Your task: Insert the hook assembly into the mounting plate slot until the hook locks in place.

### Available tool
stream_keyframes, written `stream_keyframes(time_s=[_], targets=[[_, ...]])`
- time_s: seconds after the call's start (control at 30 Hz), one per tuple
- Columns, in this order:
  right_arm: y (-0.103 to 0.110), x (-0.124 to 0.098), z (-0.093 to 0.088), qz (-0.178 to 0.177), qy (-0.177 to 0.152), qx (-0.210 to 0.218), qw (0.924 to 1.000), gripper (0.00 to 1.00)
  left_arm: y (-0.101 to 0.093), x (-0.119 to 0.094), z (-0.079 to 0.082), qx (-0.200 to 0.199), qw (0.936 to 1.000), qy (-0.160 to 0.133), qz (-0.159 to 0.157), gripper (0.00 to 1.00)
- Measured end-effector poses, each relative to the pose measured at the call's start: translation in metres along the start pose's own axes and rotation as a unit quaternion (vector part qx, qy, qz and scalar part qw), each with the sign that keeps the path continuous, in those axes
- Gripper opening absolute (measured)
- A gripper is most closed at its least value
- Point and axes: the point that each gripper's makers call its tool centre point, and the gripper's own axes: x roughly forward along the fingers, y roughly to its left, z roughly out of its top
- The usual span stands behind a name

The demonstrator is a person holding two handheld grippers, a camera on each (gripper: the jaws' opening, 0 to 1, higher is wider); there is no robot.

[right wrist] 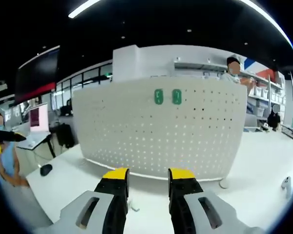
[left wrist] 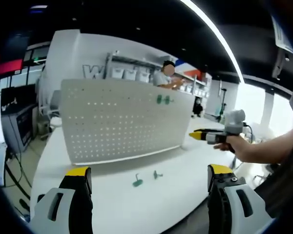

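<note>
Progress: early stage. Left tongs (left wrist: 149, 178) wide, empty, above near edge of worktop (left wrist: 185, 165). Two loose green hooks (left wrist: 137, 182) (left wrist: 157, 174) lie on worktop, between near edge and perforated mounting plate (left wrist: 122, 122), not yet picked up. Two green hooks (right wrist: 158, 96) (right wrist: 177, 96) already seated near plate's top edge. Right tongs (right wrist: 147, 176) narrow gap, empty, facing plate. Remaining: grasp loose hook, insert, lock.

- Left gripper view: set back over the table (left wrist: 185, 180), facing the pegboard (left wrist: 122, 122) obliquely from its left.
- Right gripper view: nearer, facing the pegboard (right wrist: 161, 131) squarely.
- Shared: pegboard and table.
</note>
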Motion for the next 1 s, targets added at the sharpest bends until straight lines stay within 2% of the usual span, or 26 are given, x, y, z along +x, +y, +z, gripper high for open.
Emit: stream_keyframes(time_s=[0.2,0.43,0.53,0.67,1.0], targets=[[0.017,-0.025,-0.029,0.015,0.03,-0.006,0.9994,0.36,0.0,-0.001,-0.001,-0.002,0.9999,0.006,-0.012,1.0],[0.024,-0.051,-0.049,0.012,0.054,0.005,0.9985,0.39,-0.003,0.001,-0.006,-0.004,0.9994,0.017,-0.03,1.0],[0.03,-0.061,-0.055,0.012,0.054,0.011,0.9984,0.37,-0.004,0.002,-0.007,-0.003,0.9991,0.02,-0.036,1.0],[0.047,-0.066,-0.069,0.029,0.073,0.024,0.9966,0.38,-0.004,0.004,-0.008,0.0,0.9988,0.025,-0.042,1.0],[0.065,-0.067,-0.076,0.052,0.088,0.02,0.9945,0.39,-0.005,0.016,-0.011,0.002,0.9978,0.036,-0.055,1.0]])
